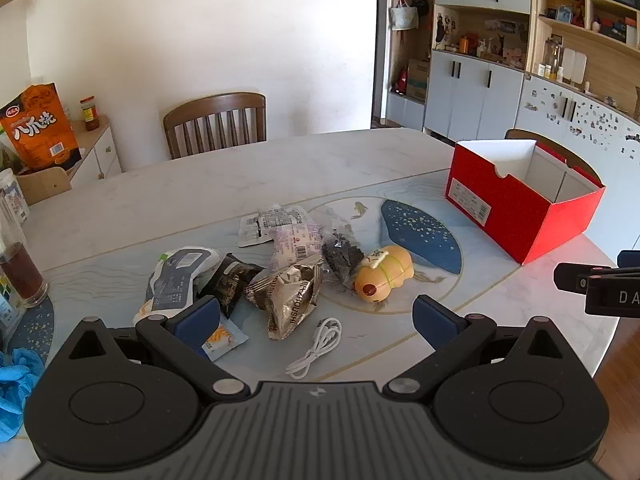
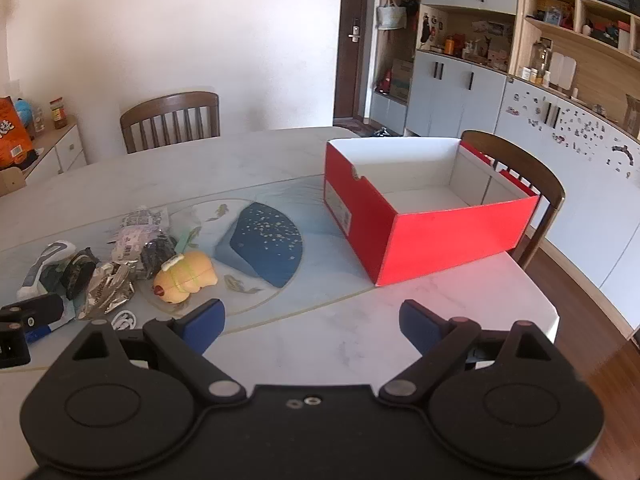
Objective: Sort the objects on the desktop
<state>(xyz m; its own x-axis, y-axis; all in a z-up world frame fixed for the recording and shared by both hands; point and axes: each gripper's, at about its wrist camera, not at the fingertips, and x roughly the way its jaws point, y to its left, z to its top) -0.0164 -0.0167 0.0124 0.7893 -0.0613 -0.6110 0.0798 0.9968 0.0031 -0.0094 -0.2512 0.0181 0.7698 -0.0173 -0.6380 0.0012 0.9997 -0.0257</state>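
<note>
The surface [image 1: 248,184] is a pale marbled top with a blue-patterned mat laid on it. The red box [image 2: 432,236] stands open-topped toward the right side of the surface, its white inside bare where visible, well apart from the pile of small things. A wooden chair [image 1: 216,124] stands behind the far edge.

The left hand-held gripper [image 1: 316,318] hangs above the near edge with its blue-padded jaws spread wide and nothing between them. The right hand-held gripper [image 2: 312,322] is likewise spread wide and holds nothing, over bare surface in front of the red box.

The pile lies on the mat, left of the box. A white and grey pouch [image 1: 176,280] sits at its left, just beside a small black packet [image 1: 230,280]. A crinkled silver snack bag [image 1: 292,296] lies at the near middle, touching a pink-printed wrapper [image 1: 294,242]. A yellow toy [image 1: 384,274] lies at the right end of the pile. A coiled white cable [image 1: 318,344] lies nearest the left hand-held gripper.
</note>
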